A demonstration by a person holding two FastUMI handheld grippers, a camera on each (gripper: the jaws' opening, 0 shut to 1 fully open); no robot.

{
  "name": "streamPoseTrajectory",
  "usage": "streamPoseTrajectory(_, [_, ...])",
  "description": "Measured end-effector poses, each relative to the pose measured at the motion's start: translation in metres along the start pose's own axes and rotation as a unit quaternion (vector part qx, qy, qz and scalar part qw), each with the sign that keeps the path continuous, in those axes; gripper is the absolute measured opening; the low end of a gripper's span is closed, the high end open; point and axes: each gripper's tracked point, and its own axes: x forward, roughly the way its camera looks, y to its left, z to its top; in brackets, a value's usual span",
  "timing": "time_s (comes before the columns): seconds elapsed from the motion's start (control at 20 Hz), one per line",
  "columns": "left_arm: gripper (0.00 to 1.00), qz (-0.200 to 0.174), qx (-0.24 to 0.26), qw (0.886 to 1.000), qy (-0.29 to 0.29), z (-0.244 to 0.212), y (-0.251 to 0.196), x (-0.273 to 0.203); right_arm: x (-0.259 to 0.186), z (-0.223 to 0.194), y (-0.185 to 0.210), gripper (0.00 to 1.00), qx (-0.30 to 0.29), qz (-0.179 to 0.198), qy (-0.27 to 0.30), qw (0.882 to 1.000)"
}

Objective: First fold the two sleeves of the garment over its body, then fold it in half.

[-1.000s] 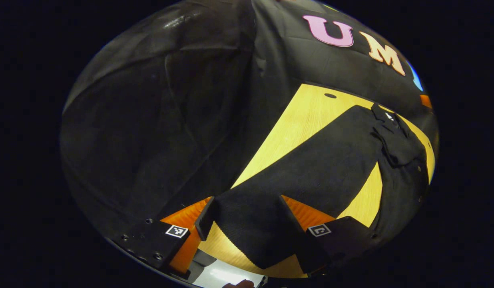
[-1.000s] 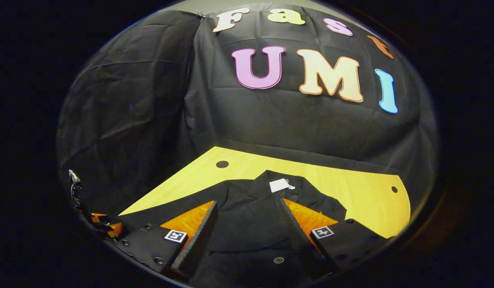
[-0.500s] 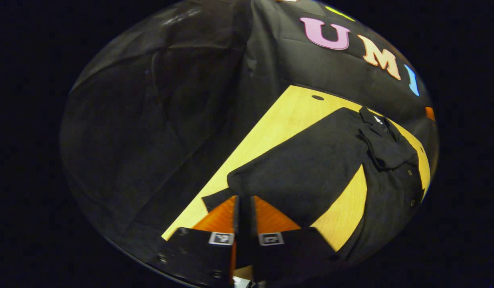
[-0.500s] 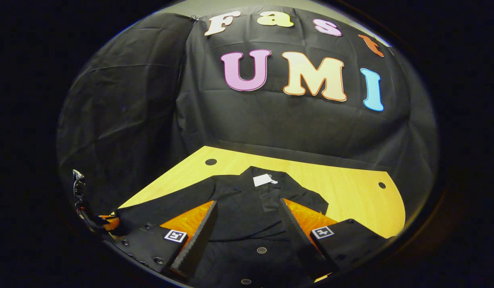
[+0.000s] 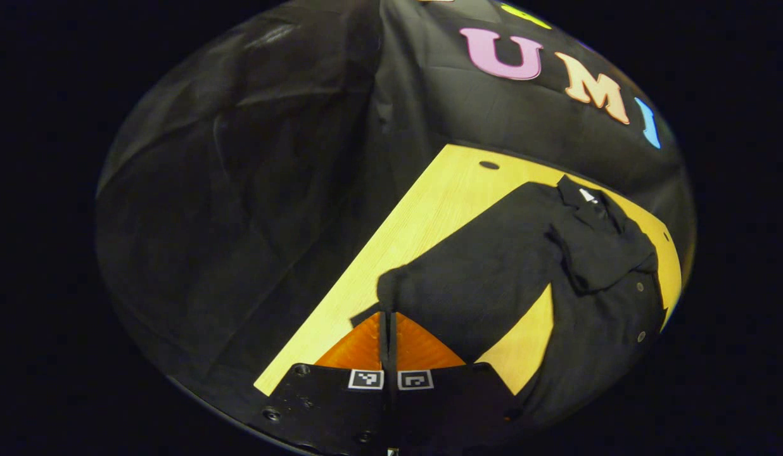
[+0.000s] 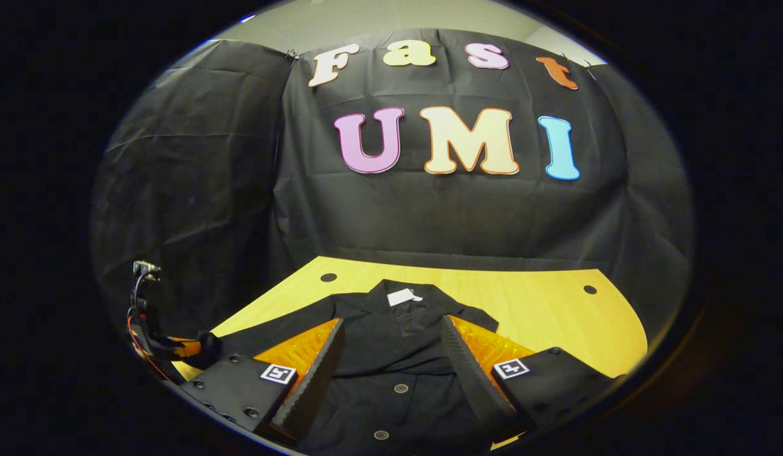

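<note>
While the garment [image 5: 594, 285] lies spread on the worktop [image 5: 429, 215] w/ collar toward the booth wall, the task looks barely begun. One sleeve [image 5: 480, 278] runs out straight from the body across the wood; its cuff end sits right at the left gripper [image 5: 388, 323]. That gripper's fingers are pressed together w/ almost no gap, and dark cloth meets their tips, so I judge the cuff is pinched, though the cloth inside the pinch is hidden. Other sleeve: in right gripper view a short dark flap shows on the right of the body; can't tell if it's folded over yet. Half-fold not done, the button front lies flat and full length.

Pose: left gripper is low at the worktop's near-left edge, aimed along the sleeve toward the collar. Right gripper [image 6: 391, 342] hovers above the shirt front [image 6: 398, 373], fingers spread wide, nothing between them but the cloth below; collar label [image 6: 401, 296] dead ahead. Left gripper's body [image 6: 151, 335] shows far left there, at the cuff.
</note>
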Motion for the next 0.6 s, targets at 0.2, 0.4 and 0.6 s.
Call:
streamPoseTrajectory(0.2, [0.0, -0.038, 0.025, 0.998, -0.047, 0.059, -0.048, -0.005, -0.02, -0.003, -0.012, 0.94, 0.004, -0.004, -0.011, 1.0])
streamPoseTrajectory(0.4, [0.0, -0.08, 0.056, 0.991, -0.087, 0.102, -0.098, -0.012, -0.045, -0.008, -0.036, 0.97, 0.026, -0.024, -0.021, 0.999])
streamPoseTrajectory(0.6, [0.0, -0.125, 0.085, 0.982, -0.118, 0.136, -0.161, -0.016, -0.073, -0.015, -0.066, 0.94, 0.049, -0.051, -0.034, 0.997])
